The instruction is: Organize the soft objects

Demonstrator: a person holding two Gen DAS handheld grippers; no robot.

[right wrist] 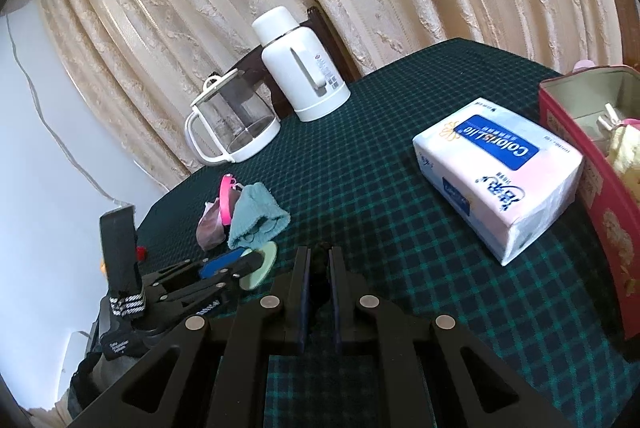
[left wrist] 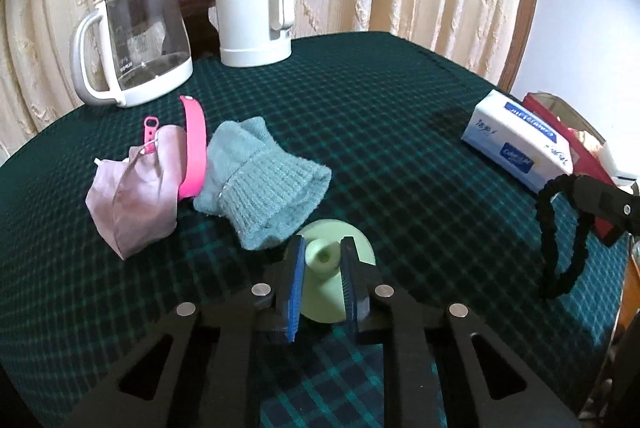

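My left gripper (left wrist: 322, 252) is shut on the stem of a pale green suction-cup-like piece (left wrist: 332, 280), low over the checked tablecloth; it also shows in the right wrist view (right wrist: 260, 264). Just beyond it lie a teal knitted piece (left wrist: 260, 184), a pink band (left wrist: 194, 148) and a mauve cloth pouch (left wrist: 132, 196). My right gripper (right wrist: 319, 256) is shut on a black fabric hair band (left wrist: 560, 236), which hangs in a loop above the table at the right. A red tin (right wrist: 588, 164) with soft items inside stands at the far right.
A glass kettle (left wrist: 136, 40) and a white thermos jug (left wrist: 252, 0) stand at the back of the table (left wrist: 400, 116). A tissue pack (right wrist: 500, 172) lies beside the red tin. Curtains hang behind the table.
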